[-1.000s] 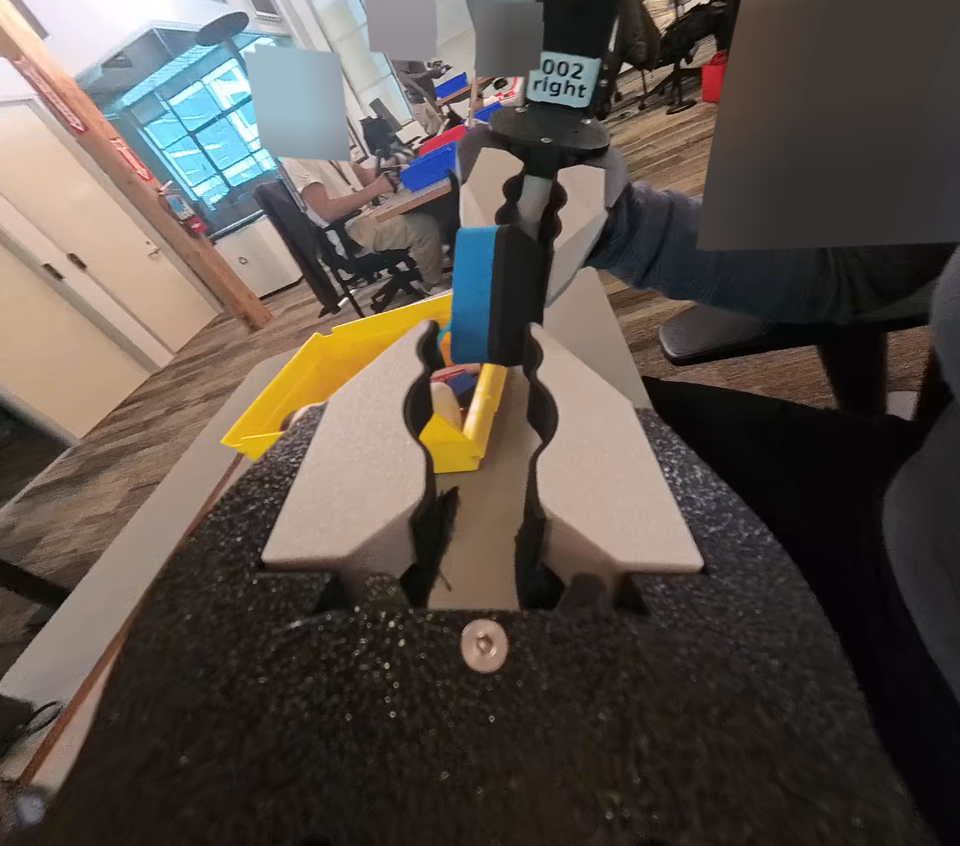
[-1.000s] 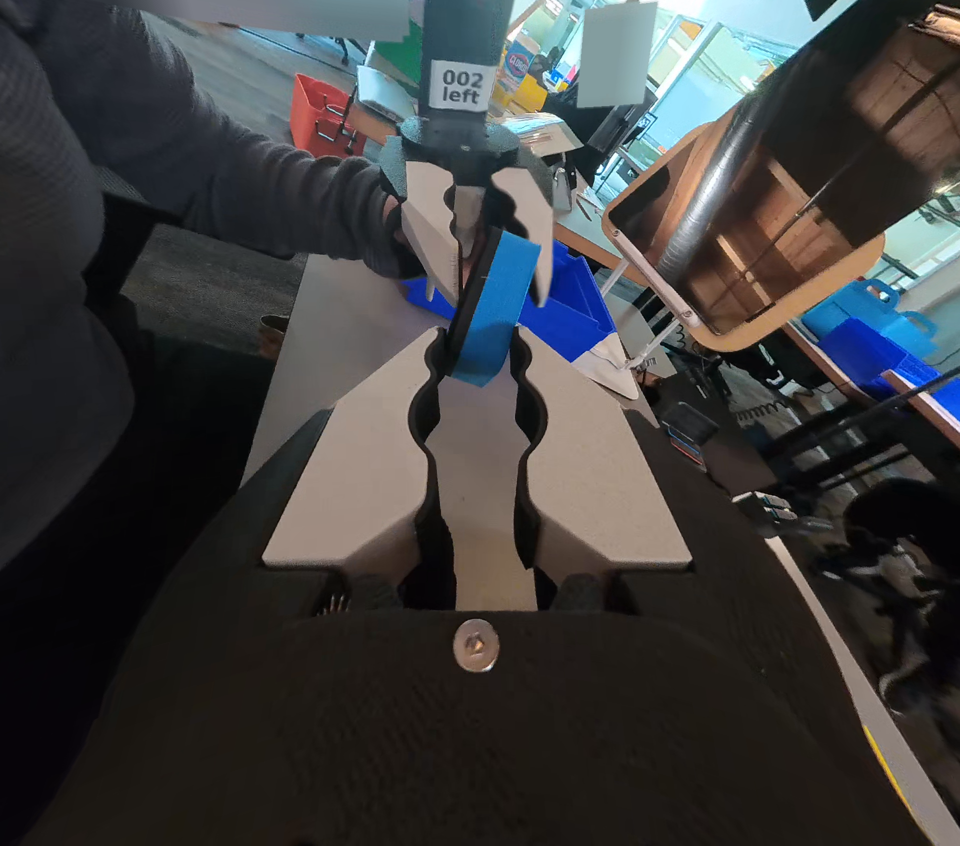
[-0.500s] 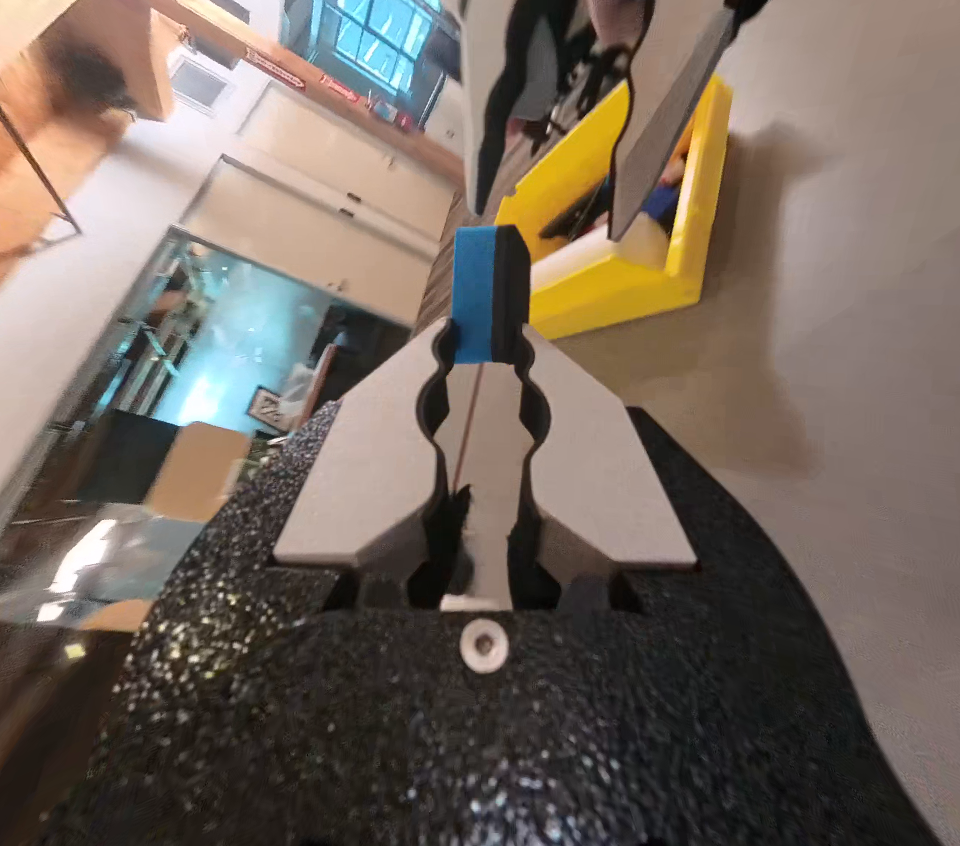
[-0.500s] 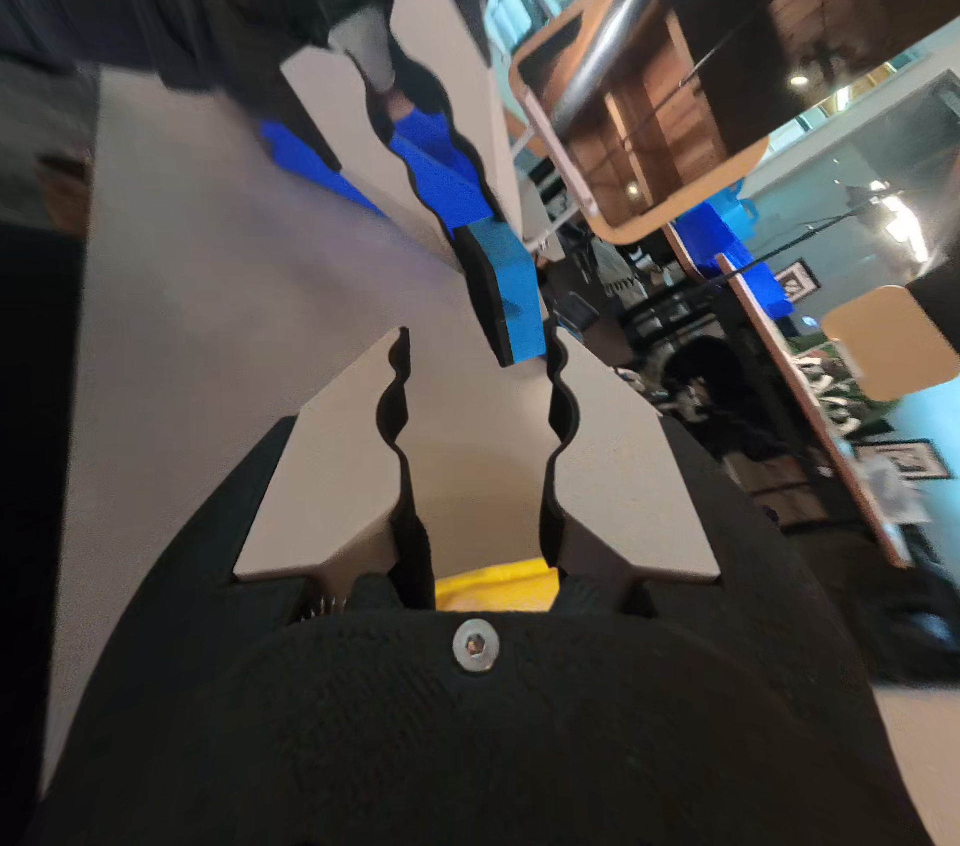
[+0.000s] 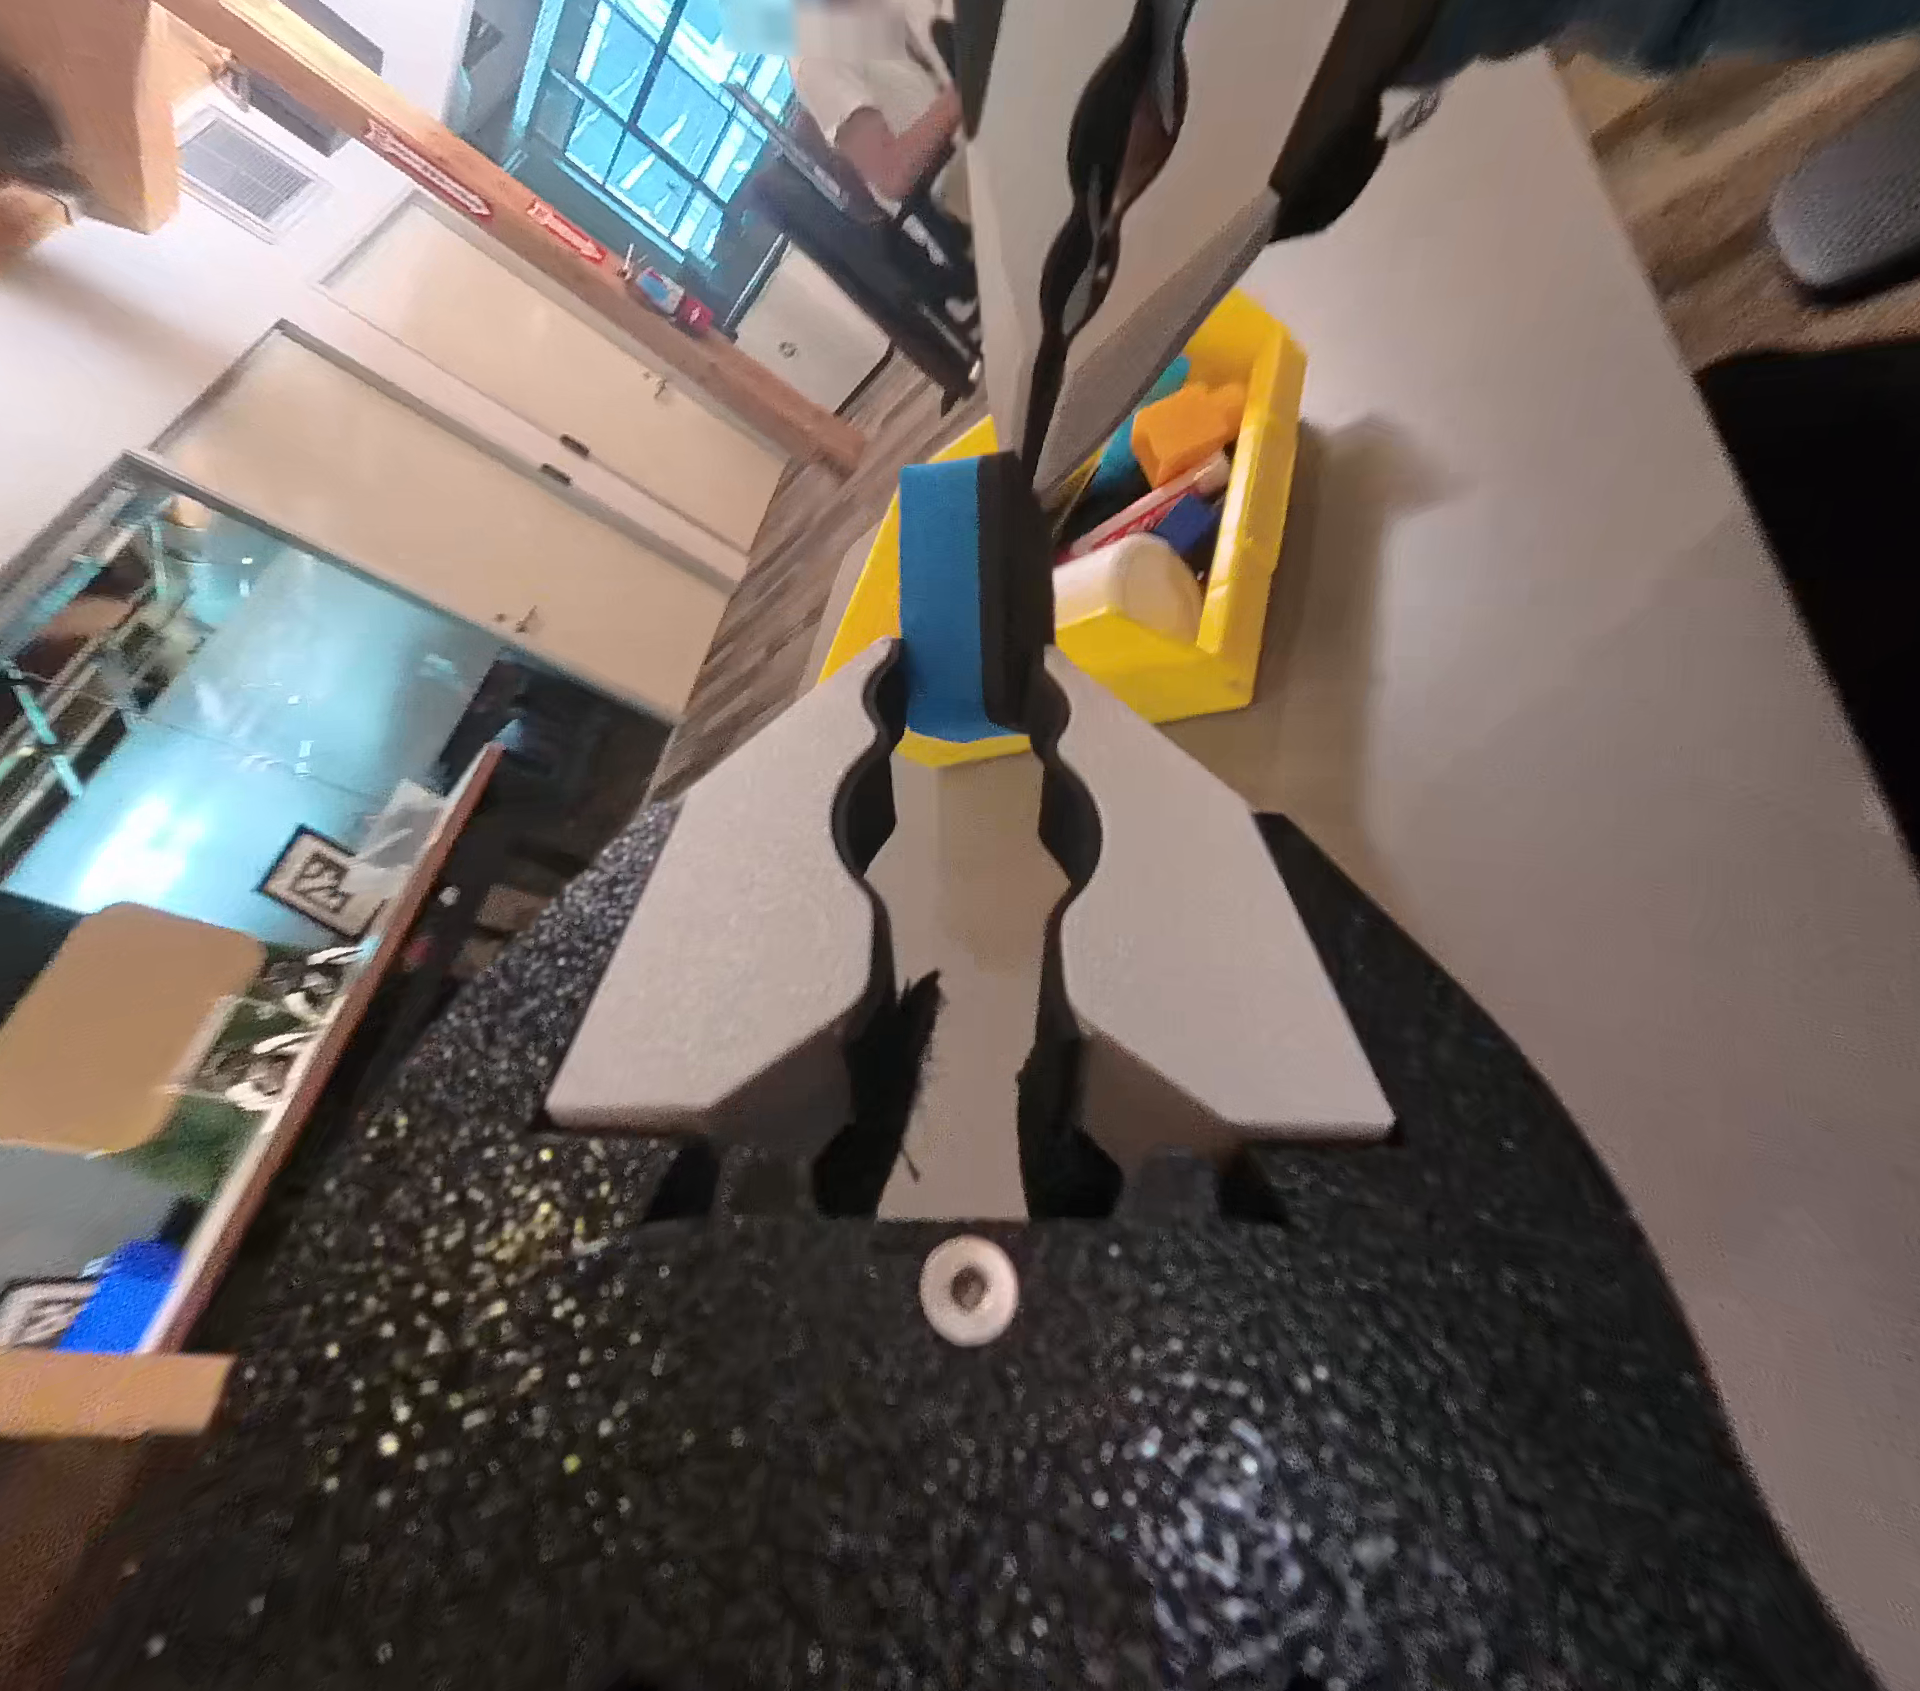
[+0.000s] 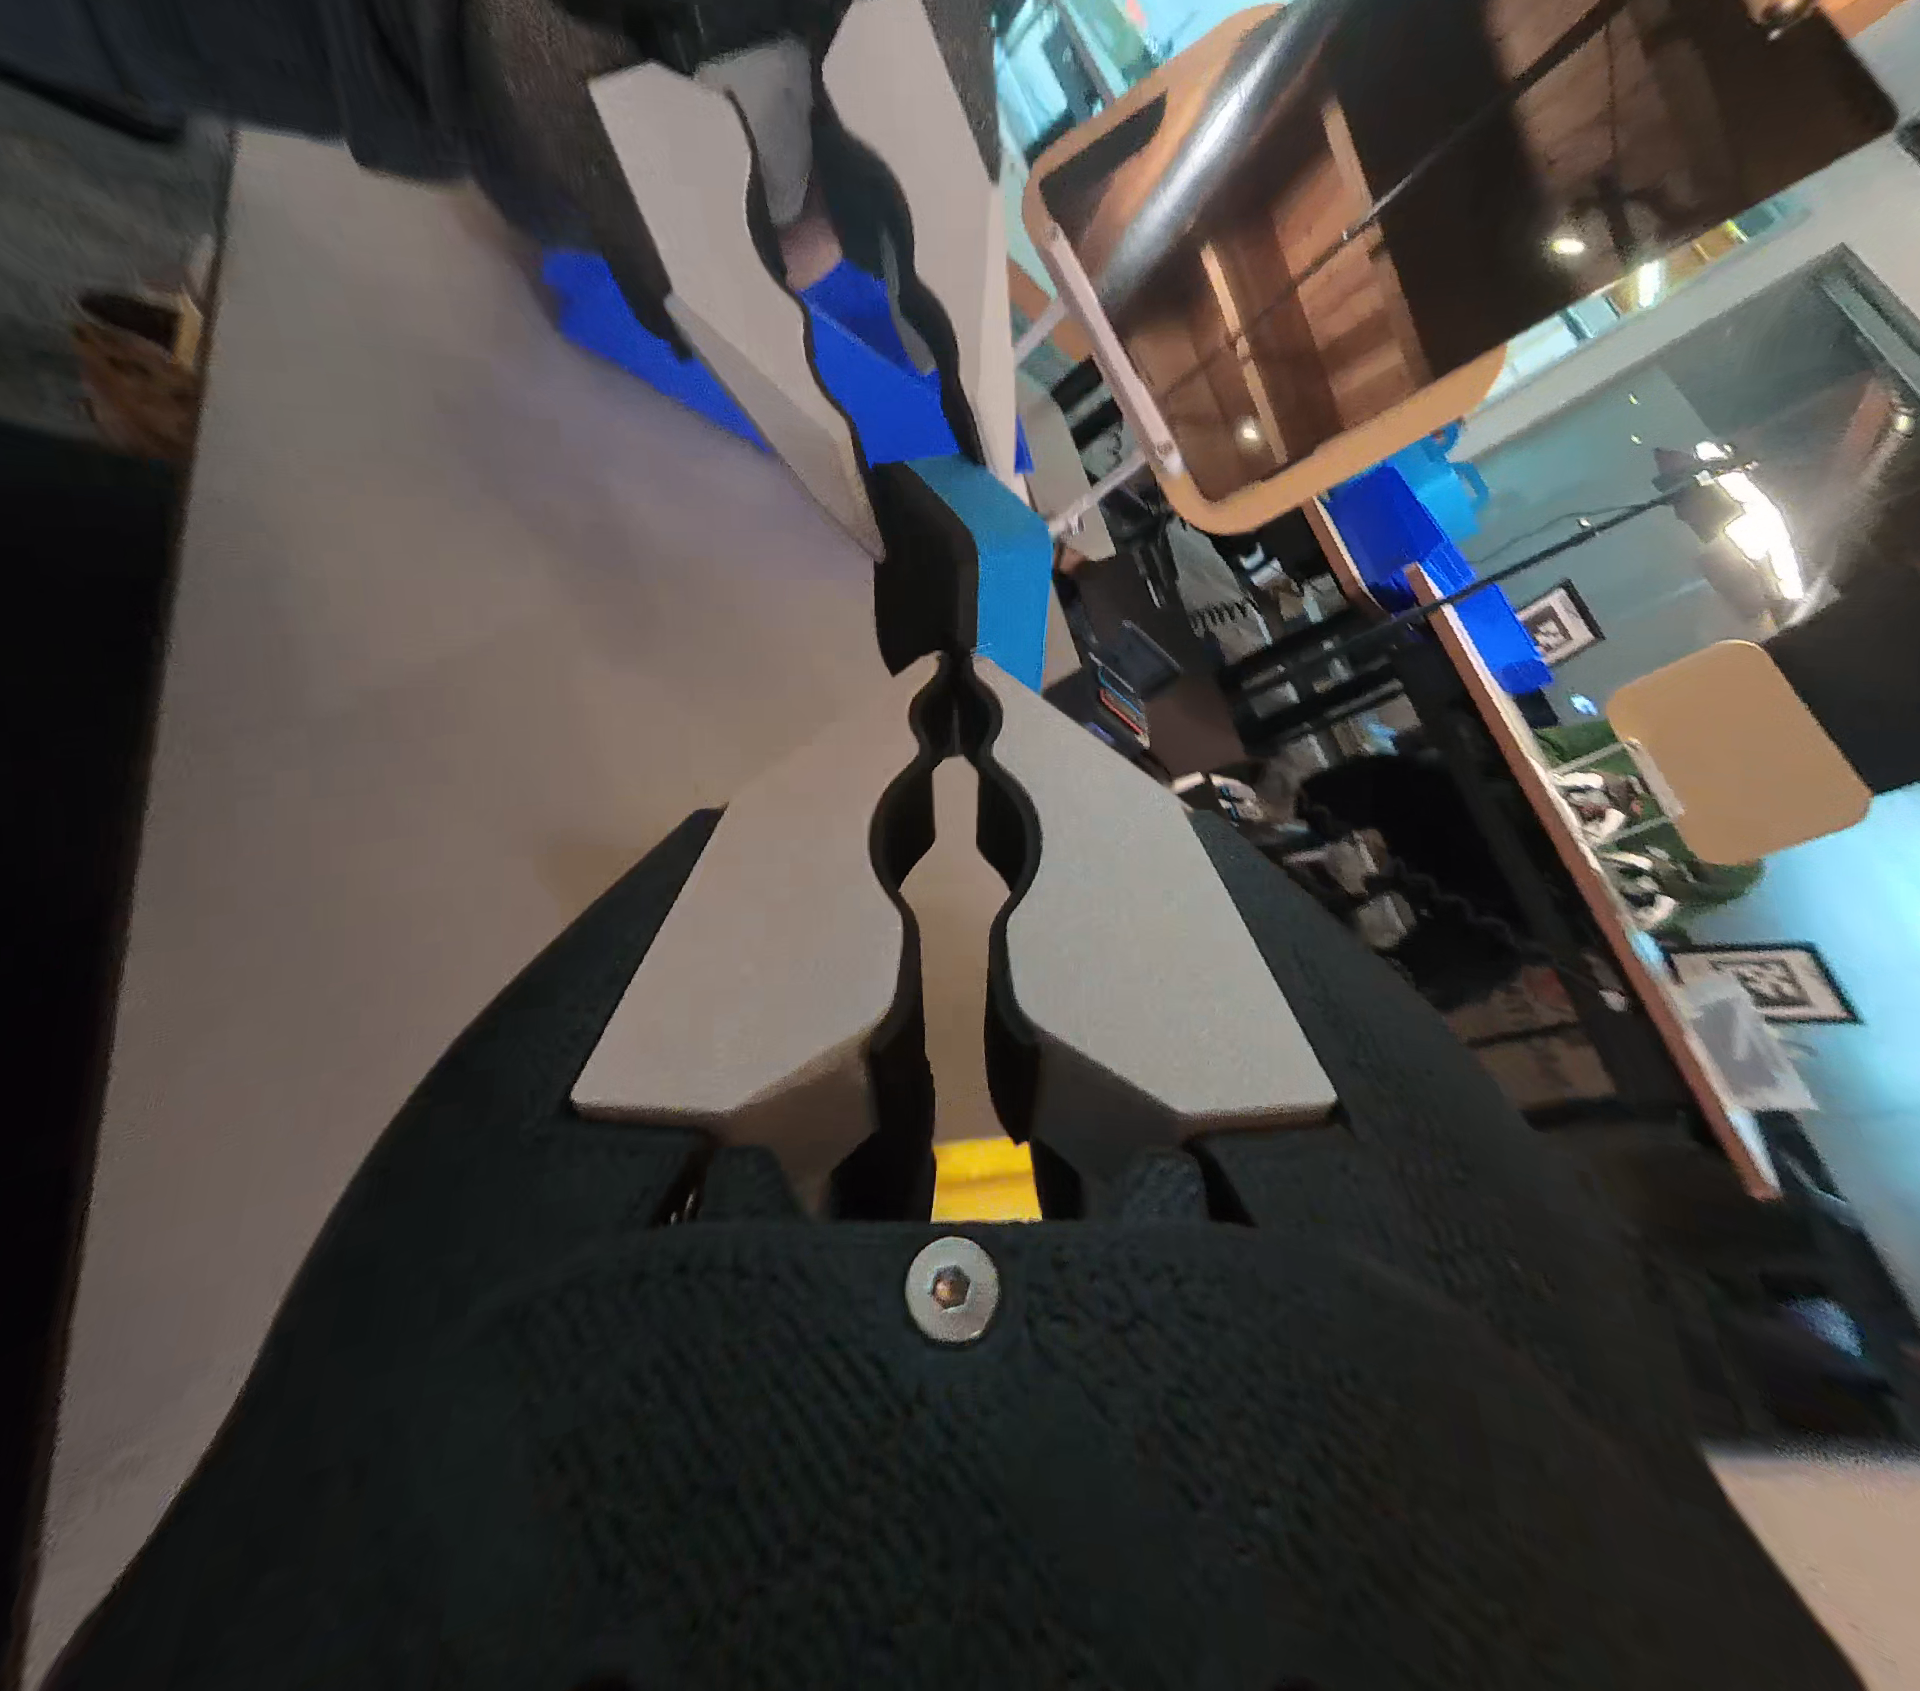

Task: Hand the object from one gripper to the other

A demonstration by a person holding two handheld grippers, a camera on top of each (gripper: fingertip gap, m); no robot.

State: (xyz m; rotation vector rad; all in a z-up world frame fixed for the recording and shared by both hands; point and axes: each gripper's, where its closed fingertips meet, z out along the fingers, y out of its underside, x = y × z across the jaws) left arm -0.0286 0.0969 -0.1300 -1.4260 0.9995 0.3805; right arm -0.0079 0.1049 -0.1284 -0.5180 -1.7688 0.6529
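In the left wrist view, the left gripper (image 5: pixel 968 685) was clamped on the lower end of the blue-and-black foam block (image 5: pixel 961 597), its fingertips pressing the block's two broad faces so that it stood upright out of the tips. The right gripper (image 5: pixel 1039 457) hung opposite with its tips nearly together at the block's top edge; whether they pinched that edge or merely touched it could not be told. The pair were held above the grey table (image 5: pixel 1507 706), with a yellow bin (image 5: pixel 1242 602) of assorted items behind, presumably the stock of objects. In the right wrist view, the right gripper (image 6: pixel 954 673) showed its fingers drawn together with only a sliver between the tips, meeting the black edge of the foam block (image 6: pixel 961 576). The left gripper (image 6: pixel 914 498) gripped the far end, before a blue bin (image 6: pixel 894 394). The tip-to-tip alignment appeared intended to let the block change holders without dropping.
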